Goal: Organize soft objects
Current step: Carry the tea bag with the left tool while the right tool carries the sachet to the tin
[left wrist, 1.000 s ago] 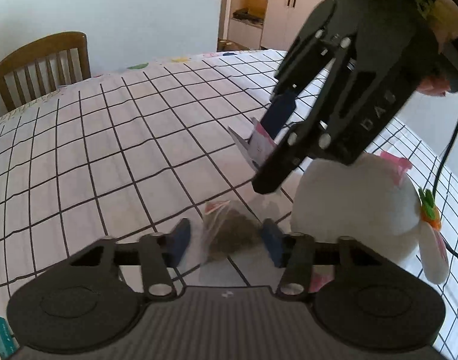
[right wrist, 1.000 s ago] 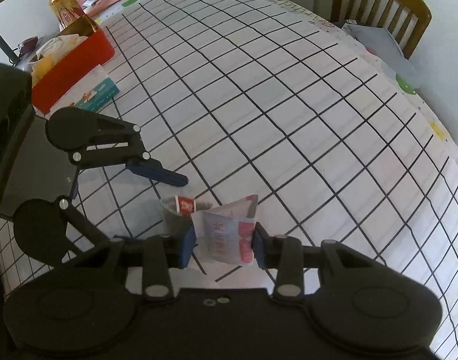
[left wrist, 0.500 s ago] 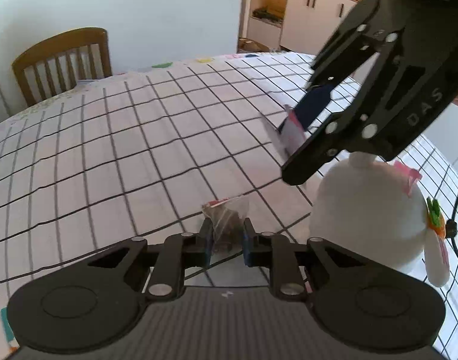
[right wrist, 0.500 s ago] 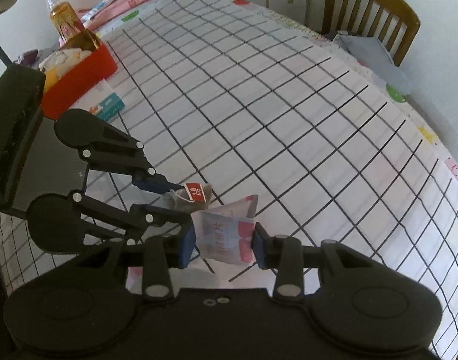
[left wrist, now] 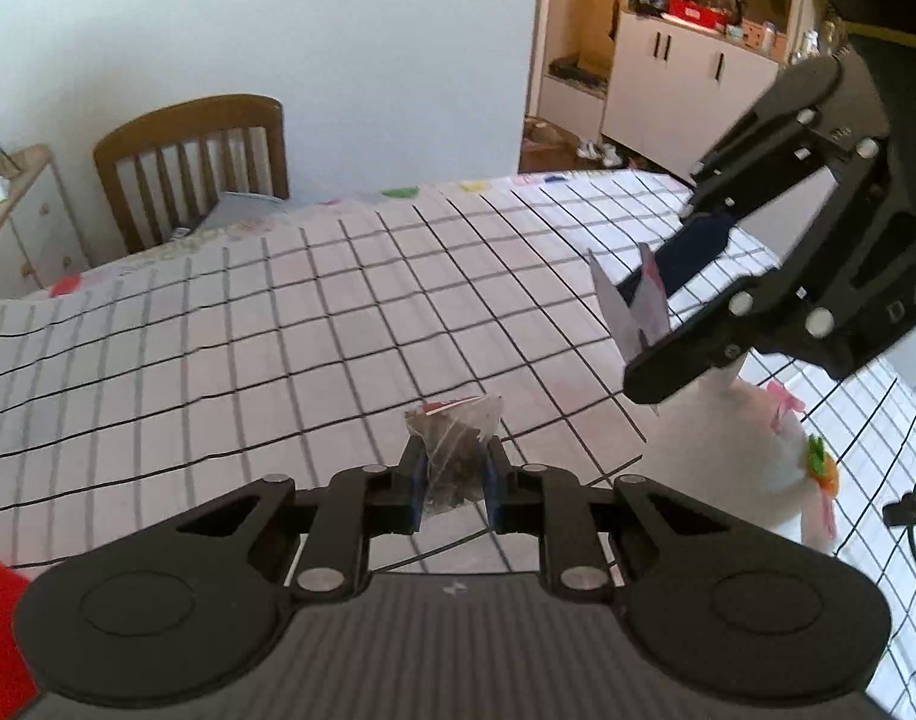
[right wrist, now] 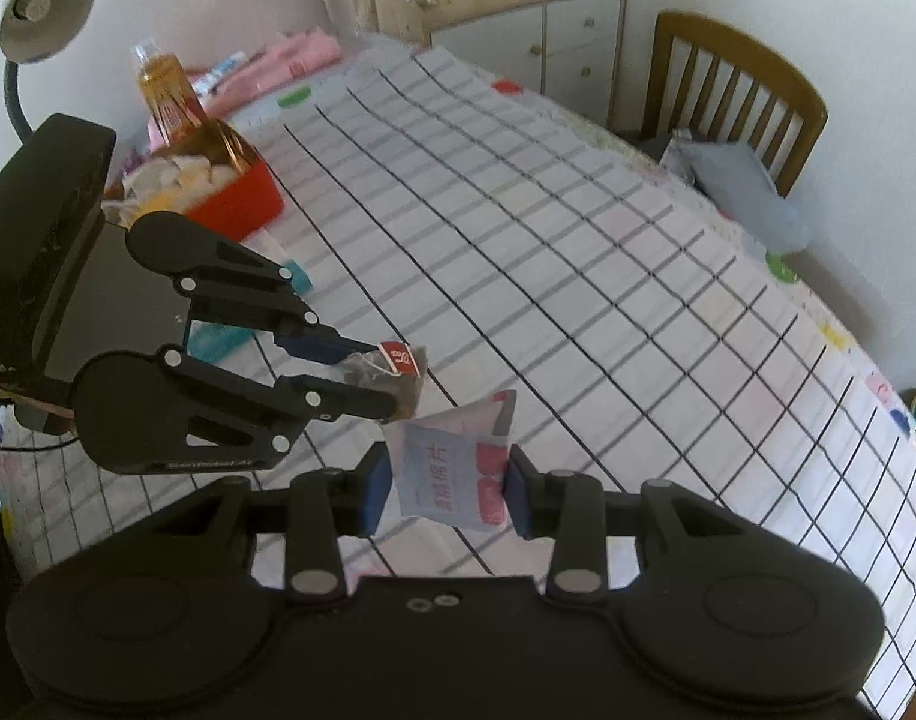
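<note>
Tea bag [left wrist: 455, 456]: clear pyramid mesh, dark leaves, red tag, pinched off the table. Wipe sachet [right wrist: 452, 471]: white-blue with red print, crumpled, held upright above the cloth.

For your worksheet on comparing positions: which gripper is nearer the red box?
Left. The left gripper, holding a tea bag, sits closer to the red box; the right gripper is farther.

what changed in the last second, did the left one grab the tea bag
Yes. The left gripper, open around the tea bag on the table a second ago, shut on it and lifted it clear. The right gripper kept its grip on the sachet and rose too. The white plush toy stayed put.
</note>
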The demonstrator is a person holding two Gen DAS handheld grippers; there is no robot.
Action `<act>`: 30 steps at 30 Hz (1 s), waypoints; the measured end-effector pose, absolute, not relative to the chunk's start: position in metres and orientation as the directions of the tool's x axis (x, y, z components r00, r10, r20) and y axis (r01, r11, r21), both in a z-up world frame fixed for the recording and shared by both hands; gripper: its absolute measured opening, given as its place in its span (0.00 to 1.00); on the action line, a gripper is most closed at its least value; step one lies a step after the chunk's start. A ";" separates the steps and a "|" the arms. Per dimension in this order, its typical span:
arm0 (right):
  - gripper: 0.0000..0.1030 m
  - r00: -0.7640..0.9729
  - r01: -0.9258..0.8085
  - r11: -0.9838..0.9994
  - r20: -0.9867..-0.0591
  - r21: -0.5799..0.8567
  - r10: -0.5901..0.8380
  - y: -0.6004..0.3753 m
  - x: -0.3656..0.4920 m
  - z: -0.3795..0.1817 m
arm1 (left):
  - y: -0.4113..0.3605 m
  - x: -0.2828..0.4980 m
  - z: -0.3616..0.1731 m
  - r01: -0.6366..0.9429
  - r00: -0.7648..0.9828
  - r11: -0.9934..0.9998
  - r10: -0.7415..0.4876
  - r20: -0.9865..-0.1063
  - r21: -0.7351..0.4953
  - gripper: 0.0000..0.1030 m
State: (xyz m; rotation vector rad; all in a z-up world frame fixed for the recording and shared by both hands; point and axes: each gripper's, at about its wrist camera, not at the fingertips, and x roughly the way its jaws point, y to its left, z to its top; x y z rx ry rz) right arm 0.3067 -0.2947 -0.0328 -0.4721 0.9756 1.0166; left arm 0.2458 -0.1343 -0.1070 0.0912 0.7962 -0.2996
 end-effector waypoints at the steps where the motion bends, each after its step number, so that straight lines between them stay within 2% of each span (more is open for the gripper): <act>1: 0.36 0.185 -0.874 0.477 -0.849 0.088 0.495 -0.293 0.302 -0.029 | -0.130 0.241 -0.103 0.293 0.666 0.956 -0.227 -0.711 -0.031 0.18; 16: 0.36 0.303 -0.863 0.505 -0.799 0.001 0.519 -0.246 0.231 0.012 | -0.063 0.184 -0.052 0.213 0.695 0.976 -0.188 -0.694 -0.051 0.18; 30: 0.36 0.299 -0.891 0.454 -0.762 -0.007 0.574 -0.169 0.179 0.032 | 0.026 0.136 -0.026 0.110 0.722 0.994 -0.100 -0.685 -0.030 0.18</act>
